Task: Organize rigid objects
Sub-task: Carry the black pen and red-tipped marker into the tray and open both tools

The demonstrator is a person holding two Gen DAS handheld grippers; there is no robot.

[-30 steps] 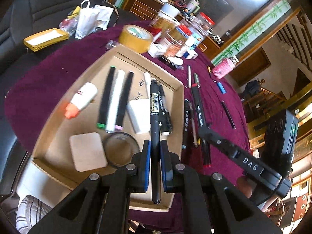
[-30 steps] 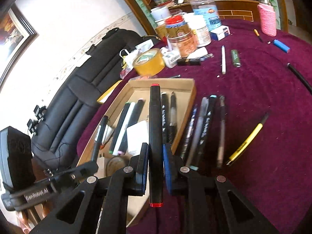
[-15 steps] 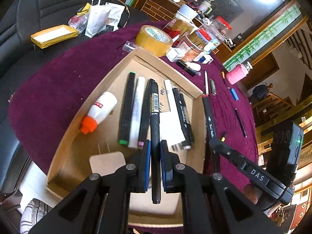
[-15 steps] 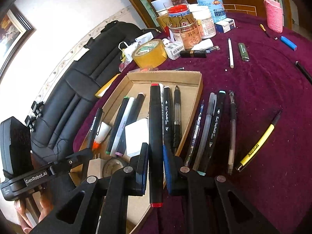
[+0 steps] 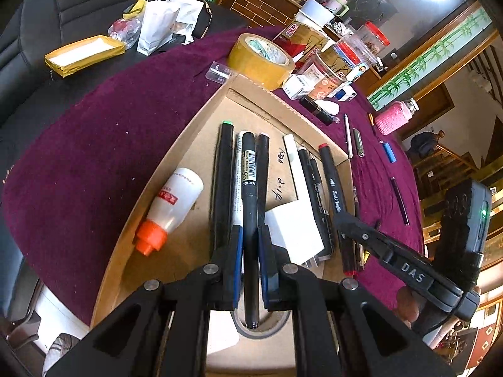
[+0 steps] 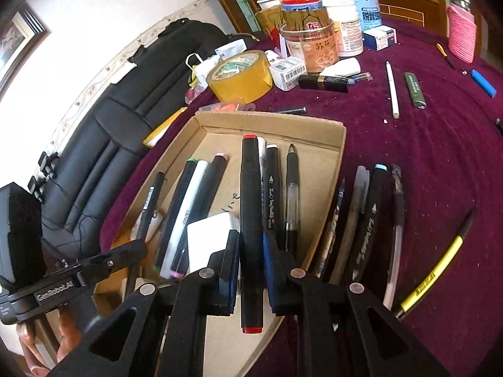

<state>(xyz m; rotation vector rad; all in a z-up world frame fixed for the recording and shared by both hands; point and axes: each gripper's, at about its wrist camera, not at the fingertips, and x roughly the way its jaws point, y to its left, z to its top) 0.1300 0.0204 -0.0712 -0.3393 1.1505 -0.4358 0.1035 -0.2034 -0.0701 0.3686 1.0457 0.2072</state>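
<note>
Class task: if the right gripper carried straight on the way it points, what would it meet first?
Probably the brown cardboard tray. The right gripper, shut on the red-capped black marker, points down over its floor beside the black pens there; depth is unclear.

A black leather sofa (image 6: pixel 103 132) stands beside the purple-clothed surface (image 6: pixel 440 163). On the sofa lie a white paper bag (image 5: pixel 157 25) and a yellow padded envelope (image 5: pixel 83 53).

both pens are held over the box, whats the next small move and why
Probably lower both a little further, then open. The left hand-held gripper grips a black pen above the markers in the box; the right hand-held gripper grips a red-capped marker beside the pens there.
</note>
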